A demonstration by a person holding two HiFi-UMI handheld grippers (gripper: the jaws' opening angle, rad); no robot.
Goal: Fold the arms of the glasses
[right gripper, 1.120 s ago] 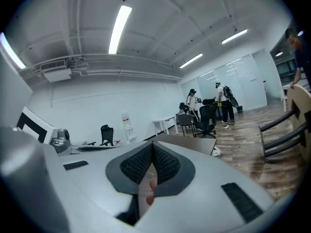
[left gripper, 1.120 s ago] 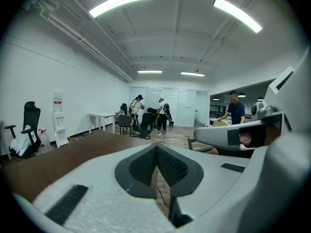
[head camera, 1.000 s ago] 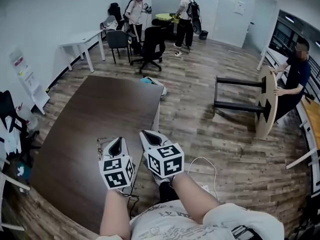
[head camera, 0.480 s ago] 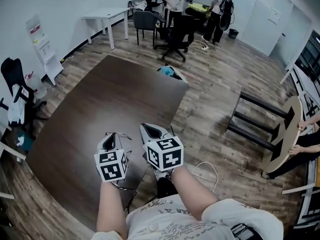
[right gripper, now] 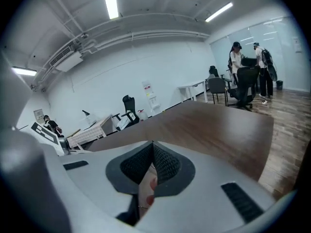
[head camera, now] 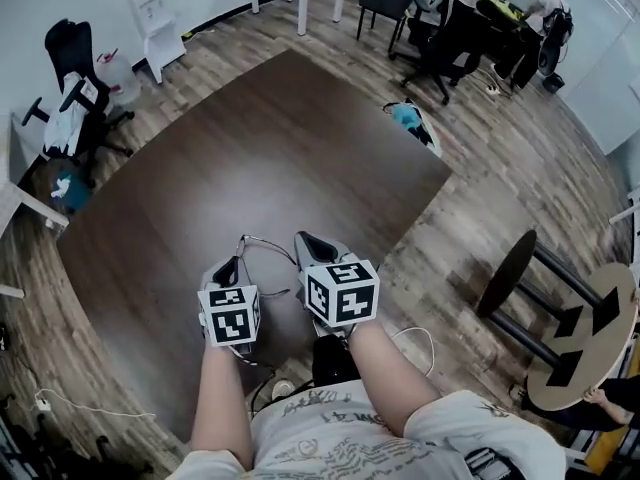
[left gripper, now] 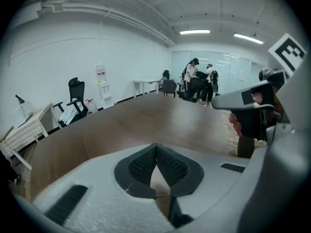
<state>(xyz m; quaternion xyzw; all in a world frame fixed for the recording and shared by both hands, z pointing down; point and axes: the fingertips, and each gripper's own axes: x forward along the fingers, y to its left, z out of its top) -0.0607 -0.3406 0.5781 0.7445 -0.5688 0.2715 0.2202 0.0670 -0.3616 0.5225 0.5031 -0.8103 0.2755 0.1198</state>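
A pair of thin wire-rimmed glasses (head camera: 266, 249) lies near the front edge of the dark brown table (head camera: 260, 138), hard to make out. My left gripper (head camera: 228, 266) is shut, its tip just left of the glasses. My right gripper (head camera: 305, 240) is also shut, its tip at their right end. Whether either tip touches the frame cannot be told. The left gripper view shows the left gripper (left gripper: 156, 165) with pads closed over bare table (left gripper: 160, 120), and the right gripper's body (left gripper: 252, 108) beside it. In the right gripper view the right gripper (right gripper: 152, 163) has closed pads too.
An office chair draped with clothes (head camera: 70, 98) stands left of the table. A round table tipped on its side (head camera: 585, 333) and a blue object (head camera: 408, 118) are on the wooden floor to the right. People stand by chairs at the back (head camera: 470, 8).
The view has tipped down from the room to the table. Both grippers have come down and forward toward the tabletop; the glasses now show between their tips instead of left of the left one.
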